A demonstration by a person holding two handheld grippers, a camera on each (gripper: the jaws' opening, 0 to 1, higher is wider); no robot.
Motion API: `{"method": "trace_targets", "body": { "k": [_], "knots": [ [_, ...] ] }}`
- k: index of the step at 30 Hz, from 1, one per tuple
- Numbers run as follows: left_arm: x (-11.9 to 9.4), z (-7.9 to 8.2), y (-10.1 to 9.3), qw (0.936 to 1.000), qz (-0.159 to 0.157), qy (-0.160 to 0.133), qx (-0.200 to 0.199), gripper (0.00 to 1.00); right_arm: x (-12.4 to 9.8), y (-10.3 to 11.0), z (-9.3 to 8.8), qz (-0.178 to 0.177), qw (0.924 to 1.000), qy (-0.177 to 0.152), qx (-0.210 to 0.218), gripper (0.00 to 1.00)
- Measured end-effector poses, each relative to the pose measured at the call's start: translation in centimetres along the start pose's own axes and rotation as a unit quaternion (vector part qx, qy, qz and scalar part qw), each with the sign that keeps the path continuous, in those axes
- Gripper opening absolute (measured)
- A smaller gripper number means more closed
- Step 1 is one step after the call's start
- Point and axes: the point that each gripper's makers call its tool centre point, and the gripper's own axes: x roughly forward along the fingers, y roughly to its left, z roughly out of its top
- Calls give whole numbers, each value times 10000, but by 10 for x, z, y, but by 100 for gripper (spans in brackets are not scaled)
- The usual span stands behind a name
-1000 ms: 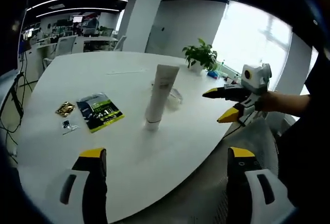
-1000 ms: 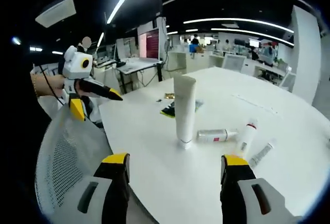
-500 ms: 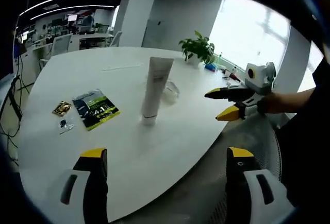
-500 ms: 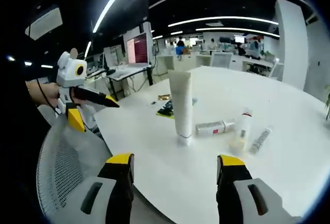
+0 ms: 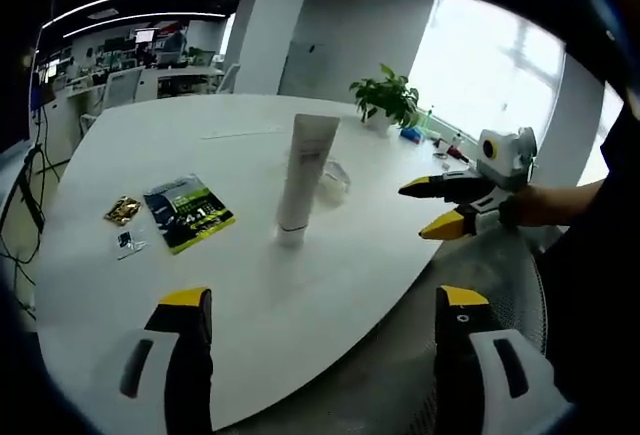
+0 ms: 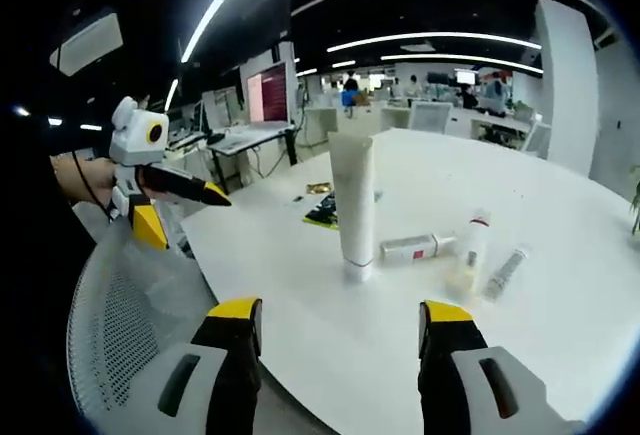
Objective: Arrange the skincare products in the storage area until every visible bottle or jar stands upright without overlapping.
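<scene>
In the left gripper view, the left gripper (image 5: 315,310) is nearest, with its two yellow-tipped jaws wide apart and nothing between them, held over the near edge of the round white table (image 5: 130,145). The right gripper (image 5: 432,207) comes in from the right side, held by a hand (image 5: 535,205); its jaws are also apart and empty, near the table edge but not touching any product.

On the table, a little farther, a tall white tube (image 5: 303,180) stands upright on its cap, apart from the other things. It has small dark print in the middle, too small to read. To the left of it lie a flat dark packet with green and white print (image 5: 188,215), a small golden sachet (image 5: 124,210) and some tiny bits beside it; the writing cannot be read.

In the right gripper view, right of the tube, a small bottle with a white and red label (image 6: 415,248) lies on its side. Just beside it, a pale bottle with a red band under its cap (image 6: 468,255) stands upright, and a thin grey tube (image 6: 503,273) lies flat near it. No brand name is readable.

Farther away, a green plant (image 5: 388,103) stands at the far edge of the table by the bright window.
</scene>
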Motion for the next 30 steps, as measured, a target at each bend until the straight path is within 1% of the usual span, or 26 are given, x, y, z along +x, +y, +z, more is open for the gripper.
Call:
{"method": "trace_targets", "body": {
  "k": [1, 8, 15, 20, 22, 26, 30],
  "knots": [
    [0, 0, 1, 10000, 21, -22, 6, 85, 0, -4, 2, -43, 9999, -128, 78, 64],
    [-1, 3, 3, 9999, 110, -120, 5, 84, -3, -12, 7, -199, 9991, -277, 239, 64],
    [0, 2, 5, 9998, 151, -116, -11, 83, -1, -18, 4, -285, 9989, -230, 304, 64],
    [-1, 3, 6, 9997, 164, -156, -75, 82, 8, -24, -1, -258, 9993, -129, 230, 64],
    [-1, 3, 6, 9997, 183, -158, -93, 82, 8, -24, 1, -244, 9995, -92, 171, 63],
    [0, 1, 5, 9998, 158, -126, -72, 82, 10, -34, -4, -286, 9994, 7, 203, 63],
    [-1, 2, 7, 9997, 178, -127, -145, 82, 12, -45, -7, -386, 9986, 54, 361, 62]
  ]
}}
